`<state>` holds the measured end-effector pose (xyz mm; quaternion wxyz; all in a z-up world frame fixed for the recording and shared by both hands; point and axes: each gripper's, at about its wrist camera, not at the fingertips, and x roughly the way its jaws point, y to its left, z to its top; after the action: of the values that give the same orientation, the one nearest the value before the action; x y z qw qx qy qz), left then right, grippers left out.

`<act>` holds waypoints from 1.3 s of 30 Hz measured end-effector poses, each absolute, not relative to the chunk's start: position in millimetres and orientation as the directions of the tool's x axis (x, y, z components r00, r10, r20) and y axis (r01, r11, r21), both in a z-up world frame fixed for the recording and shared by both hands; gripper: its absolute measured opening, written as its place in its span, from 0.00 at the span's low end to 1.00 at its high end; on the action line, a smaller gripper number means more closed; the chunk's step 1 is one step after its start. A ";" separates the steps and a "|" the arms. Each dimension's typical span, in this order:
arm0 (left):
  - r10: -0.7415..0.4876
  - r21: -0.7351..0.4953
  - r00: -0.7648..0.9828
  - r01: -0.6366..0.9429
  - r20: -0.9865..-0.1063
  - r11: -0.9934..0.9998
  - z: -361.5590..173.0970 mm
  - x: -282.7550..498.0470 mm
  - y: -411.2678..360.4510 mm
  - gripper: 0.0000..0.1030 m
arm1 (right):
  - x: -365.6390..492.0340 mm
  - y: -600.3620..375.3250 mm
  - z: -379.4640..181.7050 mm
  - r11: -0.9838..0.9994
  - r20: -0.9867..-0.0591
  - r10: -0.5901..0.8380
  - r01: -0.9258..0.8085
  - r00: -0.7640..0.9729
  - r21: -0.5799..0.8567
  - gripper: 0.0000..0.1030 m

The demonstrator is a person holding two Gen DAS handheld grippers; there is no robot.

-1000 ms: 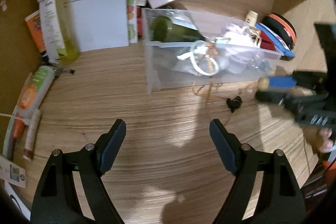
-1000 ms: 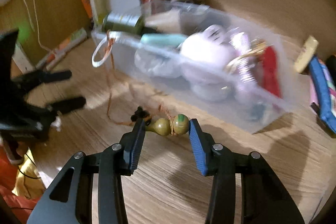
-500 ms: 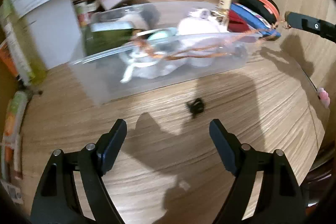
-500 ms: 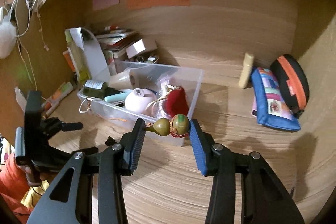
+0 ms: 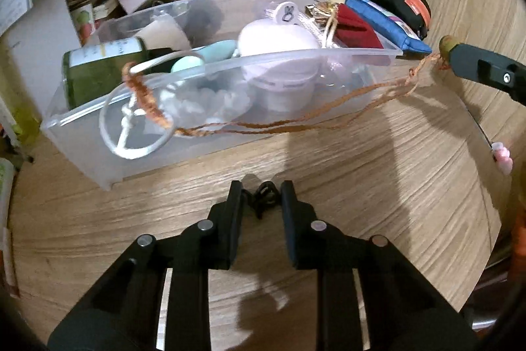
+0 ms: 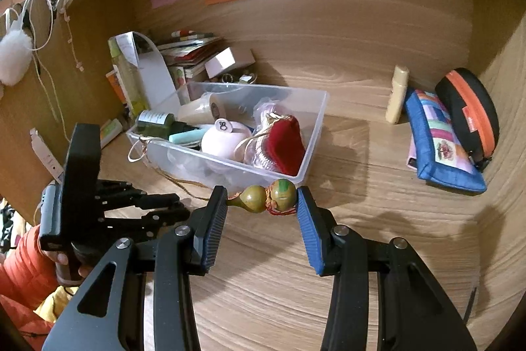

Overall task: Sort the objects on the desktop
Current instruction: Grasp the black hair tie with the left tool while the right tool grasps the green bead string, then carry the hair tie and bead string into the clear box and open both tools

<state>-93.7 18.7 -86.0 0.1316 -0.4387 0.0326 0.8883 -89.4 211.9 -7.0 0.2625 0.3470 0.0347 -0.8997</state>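
On a wooden desk, the right gripper [image 6: 262,198] clamps a small gourd charm [image 6: 267,195] end to end between its blue pads, held just above the desk in front of a clear bin [image 6: 314,134]. The charm's orange cord [image 5: 296,124] trails from it back along the bin's front wall to a braided loop [image 5: 144,94] hooked over the bin's near left corner. The left gripper [image 5: 261,203], whose jaws have just been closing, is clenched on a small black clip [image 5: 263,201] resting on the desk near the bin's front wall. The gourd looks light, hard and smooth, likely to slip if pinched on its rounded bulbs; the narrow waist seems the surer hold. The cord is limp and snag-prone, so it probably needs freeing from the rim before the charm can drop into the bin.
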 end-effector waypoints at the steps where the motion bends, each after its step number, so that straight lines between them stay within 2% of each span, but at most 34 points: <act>1: 0.203 -0.056 -0.584 -0.260 -0.786 -0.964 -85.1 -91.5 16.7 0.21 | -89.7 211.6 -7.5 -0.858 -0.643 -0.451 0.499 -0.619 0.123 0.38; 9: 0.200 -0.060 -0.637 -0.235 -0.744 -0.970 -66.1 -71.2 3.5 0.22 | -93.3 207.5 -6.8 -0.851 -0.641 -0.464 0.509 -0.611 0.131 0.38; 19: 0.238 -0.082 -0.751 -0.239 -0.616 -0.968 -11.9 -51.2 -15.4 0.22 | -97.7 194.4 21.3 -0.850 -0.594 -0.467 0.517 -0.655 0.099 0.38; 27: 0.211 -0.051 -0.816 -0.218 -0.538 -0.975 23.2 -61.8 -34.2 0.22 | -111.4 190.0 44.2 -0.861 -0.546 -0.453 0.505 -0.704 0.063 0.38; 32: 0.199 -0.059 -0.821 -0.199 -0.535 -0.978 23.6 -76.2 -41.3 0.22 | -127.9 186.6 43.1 -0.868 -0.552 -0.440 0.493 -0.709 0.059 0.38; 39: 0.201 -0.087 -0.781 -0.186 -0.591 -0.979 -1.9 -102.2 -40.6 0.22 | -156.7 173.8 -0.2 -0.870 -0.654 -0.407 0.489 -0.638 0.063 0.38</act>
<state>-102.2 -40.6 -1.9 0.1027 -0.3146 -0.0116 0.9436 -156.7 173.8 -0.2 0.2480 0.3456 0.0598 -0.9031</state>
